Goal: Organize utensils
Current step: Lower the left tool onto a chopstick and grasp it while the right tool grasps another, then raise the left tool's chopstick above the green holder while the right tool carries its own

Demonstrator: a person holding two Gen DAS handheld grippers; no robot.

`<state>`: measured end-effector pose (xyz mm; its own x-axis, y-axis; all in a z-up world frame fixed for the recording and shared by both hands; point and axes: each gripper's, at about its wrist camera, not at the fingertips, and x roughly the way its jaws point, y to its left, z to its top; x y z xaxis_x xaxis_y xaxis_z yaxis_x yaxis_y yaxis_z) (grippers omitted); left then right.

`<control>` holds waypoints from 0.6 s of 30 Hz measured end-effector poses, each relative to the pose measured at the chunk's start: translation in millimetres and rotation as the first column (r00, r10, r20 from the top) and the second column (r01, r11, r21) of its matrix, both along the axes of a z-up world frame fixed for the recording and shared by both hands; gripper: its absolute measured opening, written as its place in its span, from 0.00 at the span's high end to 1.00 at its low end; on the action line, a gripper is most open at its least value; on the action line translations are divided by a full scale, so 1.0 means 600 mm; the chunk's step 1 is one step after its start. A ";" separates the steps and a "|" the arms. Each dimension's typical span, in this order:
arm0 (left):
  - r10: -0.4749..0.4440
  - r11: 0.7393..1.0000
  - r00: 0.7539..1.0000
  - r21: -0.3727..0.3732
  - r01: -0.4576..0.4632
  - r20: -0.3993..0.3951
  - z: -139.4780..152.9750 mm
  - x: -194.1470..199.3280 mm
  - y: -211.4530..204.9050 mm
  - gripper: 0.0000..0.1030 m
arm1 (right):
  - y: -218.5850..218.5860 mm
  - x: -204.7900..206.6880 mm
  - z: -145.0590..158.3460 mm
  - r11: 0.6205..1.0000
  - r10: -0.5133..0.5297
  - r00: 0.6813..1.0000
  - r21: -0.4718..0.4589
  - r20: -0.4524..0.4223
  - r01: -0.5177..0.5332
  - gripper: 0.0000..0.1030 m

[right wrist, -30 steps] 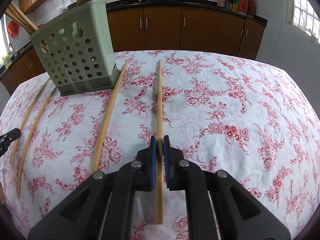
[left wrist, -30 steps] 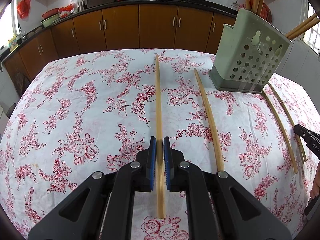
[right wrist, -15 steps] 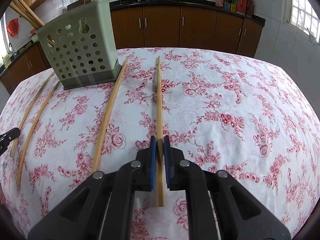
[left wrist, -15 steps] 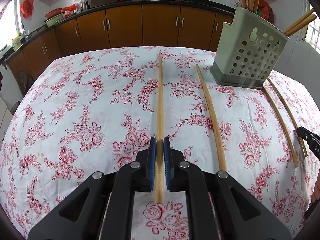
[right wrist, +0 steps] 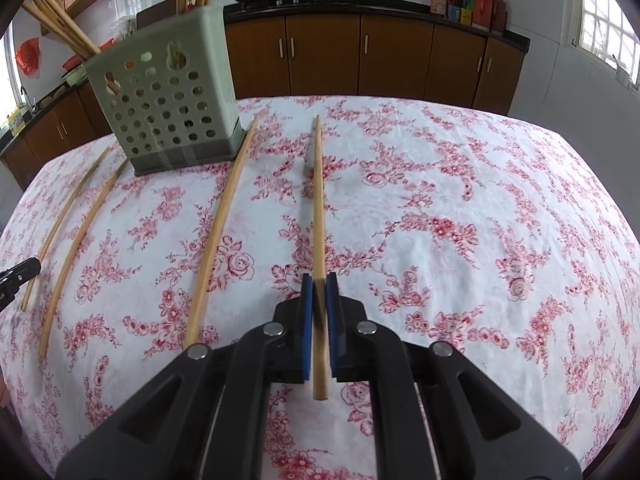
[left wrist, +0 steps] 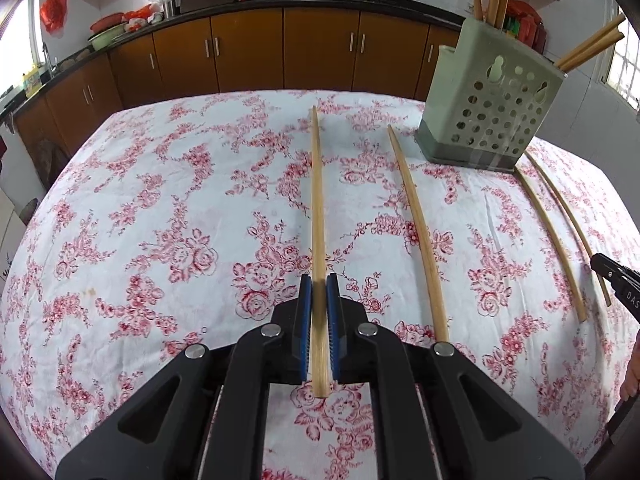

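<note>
Left gripper (left wrist: 319, 286) clamped on a chopstick (left wrist: 317, 200) near its butt; the far end still looks to lie on the table (left wrist: 160, 200). One loose chopstick (left wrist: 416, 232) lies just right of it. Holder (left wrist: 492, 120) stands far right, sticks already in it. Right gripper (right wrist: 319, 285) likewise pinches its own chopstick (right wrist: 318, 200), holder (right wrist: 164, 116) to its left. Advice: lift high, tip upright, drop into the open top. Room ample; mind the leaning sticks.
</note>
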<state>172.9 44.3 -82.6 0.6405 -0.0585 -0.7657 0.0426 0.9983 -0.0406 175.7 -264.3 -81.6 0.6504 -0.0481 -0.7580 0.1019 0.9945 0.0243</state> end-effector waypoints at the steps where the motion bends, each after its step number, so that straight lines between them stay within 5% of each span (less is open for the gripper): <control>1: -0.003 1.000 1.000 -0.004 0.003 0.006 0.005 -0.002 0.002 0.92 | -0.003 -0.005 0.006 1.000 -0.002 1.000 0.003 0.009 0.002 0.92; 18: 0.020 0.992 0.964 -0.129 0.015 0.265 0.173 -0.033 0.032 0.92 | -0.044 -0.046 0.172 0.998 -0.048 0.956 0.058 0.289 0.033 0.92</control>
